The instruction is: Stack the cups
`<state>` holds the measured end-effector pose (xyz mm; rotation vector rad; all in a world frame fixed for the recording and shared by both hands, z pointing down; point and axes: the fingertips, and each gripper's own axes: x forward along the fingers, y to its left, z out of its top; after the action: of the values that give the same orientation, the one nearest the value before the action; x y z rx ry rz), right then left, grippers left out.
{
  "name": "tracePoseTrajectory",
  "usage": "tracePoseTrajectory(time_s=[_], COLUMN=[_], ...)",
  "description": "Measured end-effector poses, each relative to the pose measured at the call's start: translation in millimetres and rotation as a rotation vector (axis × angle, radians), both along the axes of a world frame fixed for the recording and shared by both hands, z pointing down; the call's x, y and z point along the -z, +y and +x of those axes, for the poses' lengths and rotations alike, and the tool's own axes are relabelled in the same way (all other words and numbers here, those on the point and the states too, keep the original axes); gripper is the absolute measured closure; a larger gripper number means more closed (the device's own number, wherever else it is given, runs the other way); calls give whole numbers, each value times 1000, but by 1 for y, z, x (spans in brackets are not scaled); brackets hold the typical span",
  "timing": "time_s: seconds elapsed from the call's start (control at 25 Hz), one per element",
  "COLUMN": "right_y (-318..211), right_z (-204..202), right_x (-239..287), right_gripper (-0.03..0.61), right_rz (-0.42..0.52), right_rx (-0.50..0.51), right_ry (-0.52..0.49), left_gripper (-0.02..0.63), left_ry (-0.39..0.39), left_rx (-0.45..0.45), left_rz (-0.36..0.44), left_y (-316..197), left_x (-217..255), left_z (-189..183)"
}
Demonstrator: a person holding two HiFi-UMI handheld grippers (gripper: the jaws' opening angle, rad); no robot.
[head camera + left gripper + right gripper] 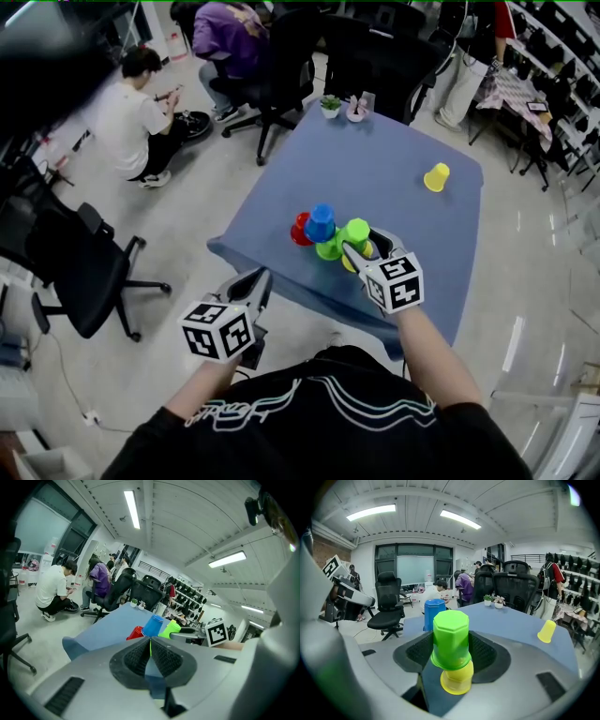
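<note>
Green cup (450,634) caps yellow cup (457,684), blue cup (429,616) just beside.

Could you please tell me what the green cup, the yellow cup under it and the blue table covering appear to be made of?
The green cup: likely plastic, smooth and glossy, with moulded faceted sides and even colour. The yellow cup under it: probably the same plastic, with a soft sheen. The blue table covering: seemingly matte fabric; it drapes over the table edge in soft folds.

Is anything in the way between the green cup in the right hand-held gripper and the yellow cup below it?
Nothing visible: the green cup already overlaps the top of the yellow cup.
</note>
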<state>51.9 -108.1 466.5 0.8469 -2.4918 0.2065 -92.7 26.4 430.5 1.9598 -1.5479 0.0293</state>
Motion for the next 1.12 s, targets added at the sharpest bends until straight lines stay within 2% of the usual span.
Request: tracePoseTrajectory(time_s=[0.44, 0.52, 0.88, 1.12], right_y=[-2, 0, 13, 5], right_z=[-6, -7, 11, 44], right_x=[-2, -1, 38, 76], right_gripper=[325, 308, 281, 281], right_rz=[13, 12, -32, 13], right_rx=[49, 61, 109, 106], right_ry=[23, 24, -105, -152], left_gripper=[585, 586, 586, 586], left_ry=[3, 0, 1, 5], left_rx=[10, 10, 40, 26], left_rz=[-5, -3, 21, 46], left_y=[-8, -8, -9, -23], left_x=[1, 3, 17, 34], left_z=[3, 6, 18, 50])
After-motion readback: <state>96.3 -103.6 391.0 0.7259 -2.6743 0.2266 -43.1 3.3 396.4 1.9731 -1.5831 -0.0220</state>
